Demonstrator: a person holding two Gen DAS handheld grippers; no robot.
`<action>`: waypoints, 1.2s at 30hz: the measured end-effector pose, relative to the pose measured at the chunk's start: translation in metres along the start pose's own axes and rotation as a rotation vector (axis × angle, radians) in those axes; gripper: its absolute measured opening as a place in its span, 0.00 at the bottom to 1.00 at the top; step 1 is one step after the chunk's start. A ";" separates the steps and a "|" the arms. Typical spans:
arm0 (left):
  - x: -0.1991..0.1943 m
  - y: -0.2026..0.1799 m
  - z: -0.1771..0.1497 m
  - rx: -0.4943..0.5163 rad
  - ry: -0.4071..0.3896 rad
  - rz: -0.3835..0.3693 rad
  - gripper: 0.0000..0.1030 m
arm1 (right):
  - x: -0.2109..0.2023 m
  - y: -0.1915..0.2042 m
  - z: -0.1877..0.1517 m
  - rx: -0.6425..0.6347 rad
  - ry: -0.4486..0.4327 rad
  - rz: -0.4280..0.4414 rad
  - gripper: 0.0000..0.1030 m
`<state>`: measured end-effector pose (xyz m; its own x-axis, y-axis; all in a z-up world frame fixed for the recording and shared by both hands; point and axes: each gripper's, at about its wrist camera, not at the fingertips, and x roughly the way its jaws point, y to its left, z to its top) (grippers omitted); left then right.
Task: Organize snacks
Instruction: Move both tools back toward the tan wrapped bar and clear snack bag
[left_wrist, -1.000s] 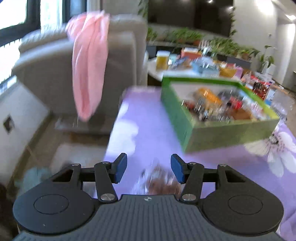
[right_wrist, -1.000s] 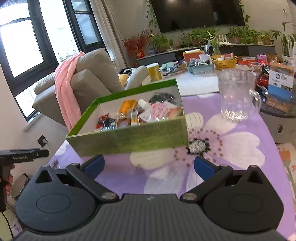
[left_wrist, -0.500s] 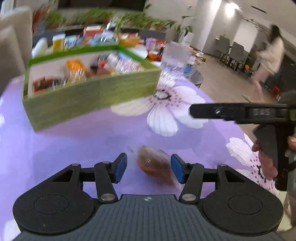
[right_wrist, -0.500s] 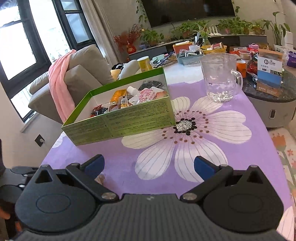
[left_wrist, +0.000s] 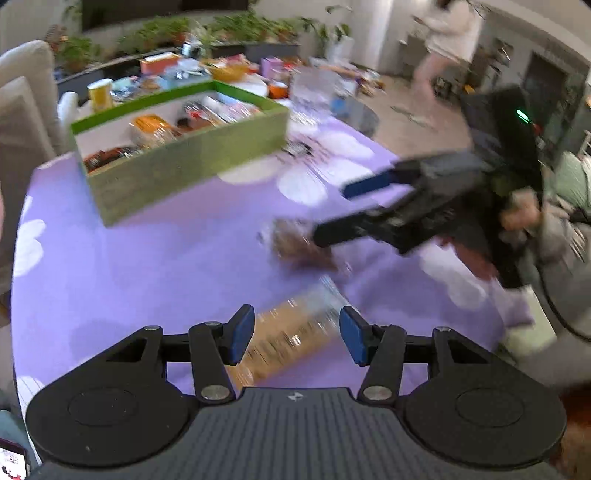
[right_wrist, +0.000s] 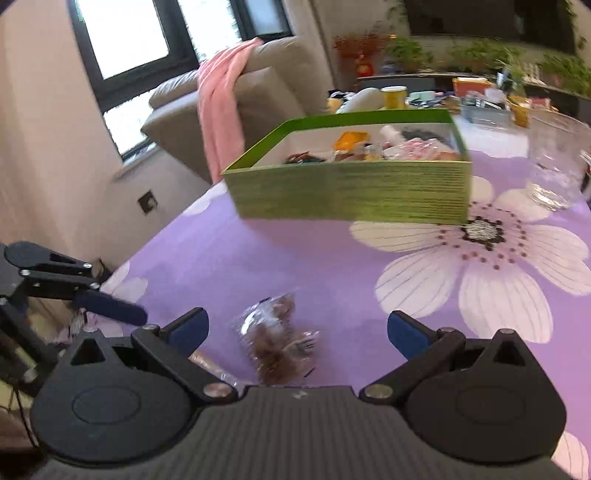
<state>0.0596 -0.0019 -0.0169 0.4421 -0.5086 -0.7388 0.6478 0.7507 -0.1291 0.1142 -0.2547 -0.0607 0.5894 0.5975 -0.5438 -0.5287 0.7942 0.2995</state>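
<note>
A green box (left_wrist: 184, 173) with several snacks in it stands on the purple flowered tablecloth (left_wrist: 129, 266). A brown snack in a clear wrapper (right_wrist: 277, 339) lies on the cloth between the fingers of my right gripper (right_wrist: 299, 328), which is open wide and not touching it. The left wrist view shows the same brown snack (left_wrist: 299, 247) under the right gripper (left_wrist: 347, 210). A tan biscuit packet (left_wrist: 291, 339) lies between the pads of my open left gripper (left_wrist: 297, 332); no pad presses on it. One left finger (right_wrist: 110, 308) shows at the table's left edge.
A clear glass pitcher (right_wrist: 554, 158) stands right of the box (right_wrist: 351, 195). Behind are a beige armchair with a pink cloth (right_wrist: 221, 110) and a cluttered side table (left_wrist: 229, 70). A person (left_wrist: 439, 44) walks in the far background. The table edge is close on the left.
The left gripper's view swung right from the armchair across the table, from the brown snack to the tan packet. The right gripper dropped toward the near left, over the brown snack.
</note>
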 end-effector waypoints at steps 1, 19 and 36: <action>0.000 -0.001 -0.003 0.002 0.017 -0.004 0.47 | 0.002 0.001 -0.001 -0.003 0.007 -0.002 0.59; 0.042 0.036 0.008 -0.177 0.063 0.128 0.45 | 0.024 0.007 -0.002 -0.061 0.022 -0.250 0.59; 0.025 0.010 0.013 -0.277 -0.006 0.251 0.54 | -0.007 -0.023 -0.019 0.045 -0.046 -0.197 0.59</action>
<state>0.0857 -0.0126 -0.0284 0.5700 -0.2956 -0.7666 0.3264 0.9377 -0.1189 0.1103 -0.2799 -0.0790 0.7066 0.4338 -0.5590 -0.3732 0.8997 0.2265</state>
